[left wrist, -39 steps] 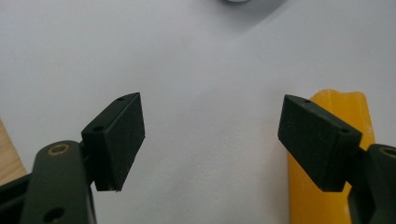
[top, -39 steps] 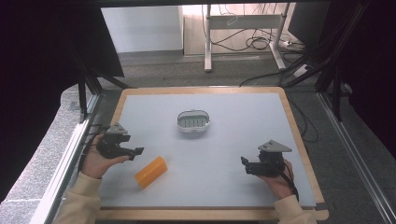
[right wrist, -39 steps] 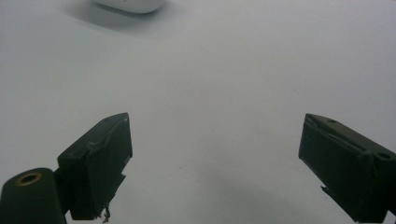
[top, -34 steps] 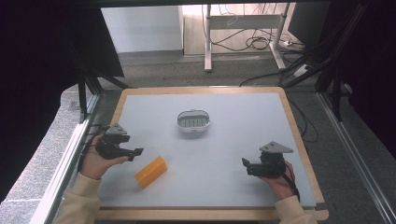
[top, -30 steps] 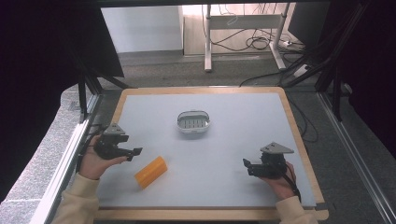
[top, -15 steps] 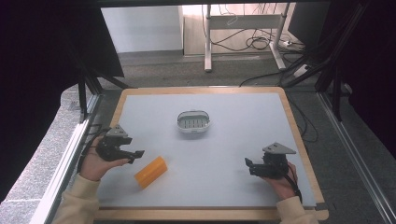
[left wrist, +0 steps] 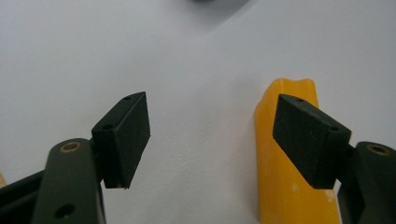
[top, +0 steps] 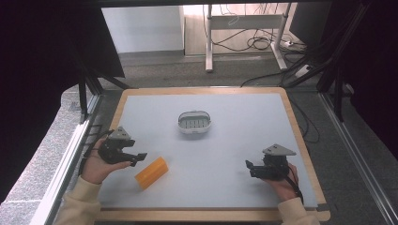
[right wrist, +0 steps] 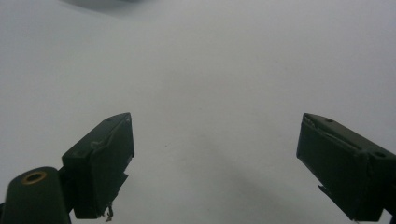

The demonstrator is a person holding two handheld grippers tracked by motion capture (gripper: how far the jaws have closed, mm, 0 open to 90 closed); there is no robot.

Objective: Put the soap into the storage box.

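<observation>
High view: a person sits at a pale grey table with a light wooden rim (top: 117,110) and holds a black two-jaw tool in each hand. The left gripper (top: 139,158) is near the left edge of the table. Its jaws point to the right, at a long orange block that looks like soft foam (top: 151,172). The block lies flat on the table, just beside the jaw tips, and is turned at a slant.

In the left gripper view, the left gripper (left wrist: 212,140) has its jaws apart with only bare table between them. They have just been closing a little. The orange block (left wrist: 280,186) lies under the jaw on the right of that picture, perhaps touching it, though the close view makes that hard to tell.

The right gripper (top: 248,167) is near the right edge of the table, well apart from the block. In the right gripper view its jaws (right wrist: 215,154) stand wide apart and hold nothing.

A small white oval basket with a ribbed grey bottom (top: 195,123) sits near the middle of the table, farther back.
</observation>
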